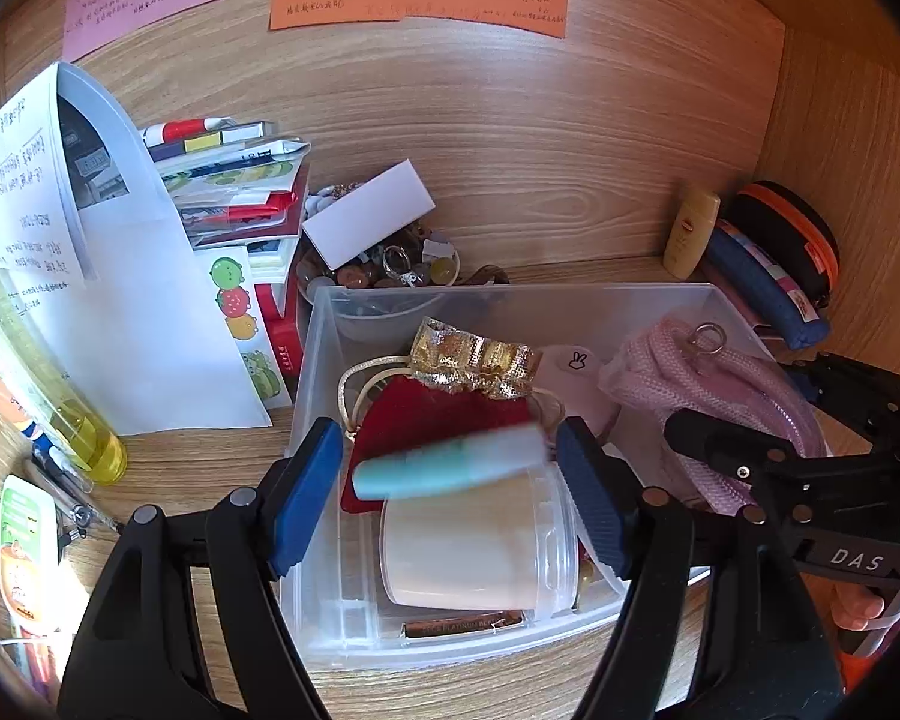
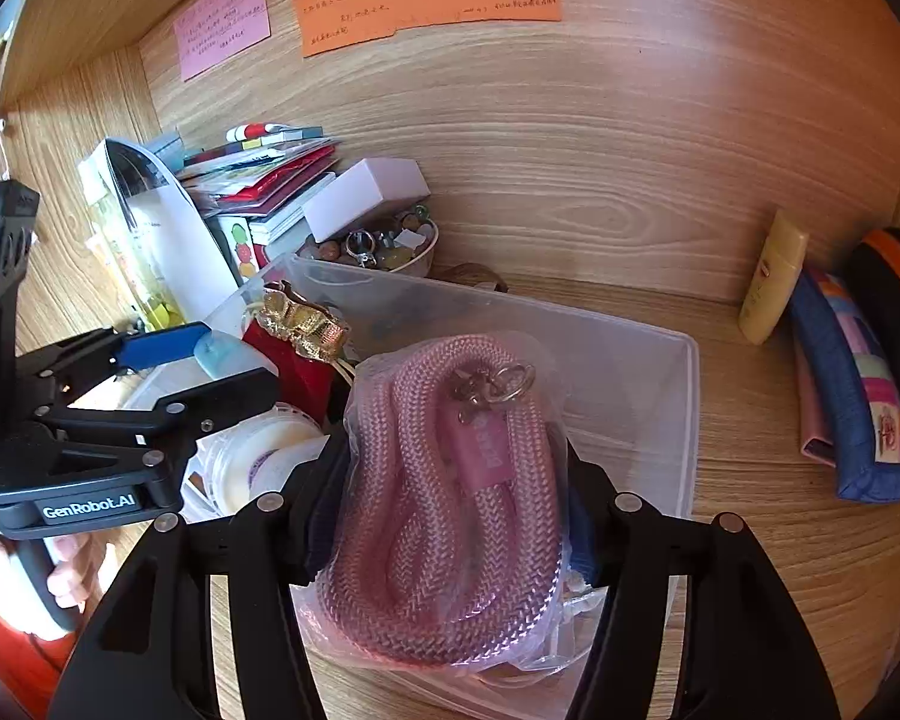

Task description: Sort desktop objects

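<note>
A clear plastic bin [image 1: 510, 300] [image 2: 684, 420] stands on the wooden desk. It holds a red and gold pouch [image 1: 450, 396] [image 2: 297, 324], a cream tub [image 1: 468, 546] and other small items. My left gripper [image 1: 447, 468] [image 2: 207, 354] is over the bin's left half, open, with a blurred teal tube [image 1: 444, 465] [image 2: 225, 351] between its jaws, apparently loose. My right gripper [image 2: 450, 498] [image 1: 714, 450] is shut on a pink rope in a clear bag [image 2: 444, 504] [image 1: 720, 378] over the bin's right half.
Papers and booklets [image 1: 120, 276], a bowl of beads [image 1: 390, 264] with a white card box [image 2: 366, 192], a yellow bottle [image 1: 60, 396] and pens [image 1: 72, 498] lie left. A yellow tube [image 2: 771, 276], a blue pouch [image 2: 852, 396] and an orange-black case [image 1: 792, 234] stand right.
</note>
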`<action>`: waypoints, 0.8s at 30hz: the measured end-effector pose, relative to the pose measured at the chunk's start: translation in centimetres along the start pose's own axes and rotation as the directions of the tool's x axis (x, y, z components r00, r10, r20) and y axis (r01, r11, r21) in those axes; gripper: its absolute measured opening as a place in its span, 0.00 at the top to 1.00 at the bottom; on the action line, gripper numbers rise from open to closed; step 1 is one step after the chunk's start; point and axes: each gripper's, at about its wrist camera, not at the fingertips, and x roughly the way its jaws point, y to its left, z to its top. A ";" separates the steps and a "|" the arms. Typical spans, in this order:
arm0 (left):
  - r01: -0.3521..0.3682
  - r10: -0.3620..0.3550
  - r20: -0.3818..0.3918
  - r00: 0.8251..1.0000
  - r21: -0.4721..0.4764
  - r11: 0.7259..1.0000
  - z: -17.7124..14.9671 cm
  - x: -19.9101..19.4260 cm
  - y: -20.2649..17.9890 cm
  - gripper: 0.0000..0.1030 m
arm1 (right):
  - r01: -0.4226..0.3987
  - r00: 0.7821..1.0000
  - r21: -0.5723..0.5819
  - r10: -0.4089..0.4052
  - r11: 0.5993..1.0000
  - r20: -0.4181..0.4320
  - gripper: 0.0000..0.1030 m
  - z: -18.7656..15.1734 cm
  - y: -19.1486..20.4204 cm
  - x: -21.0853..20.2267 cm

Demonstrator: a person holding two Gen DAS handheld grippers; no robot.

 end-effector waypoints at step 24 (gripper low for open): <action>-0.018 0.018 0.113 0.993 -0.004 1.000 0.0 -5.7 -0.5 0.10 | 0.040 0.994 -0.041 -0.036 0.998 0.104 0.22 -0.1 1.5 -5.6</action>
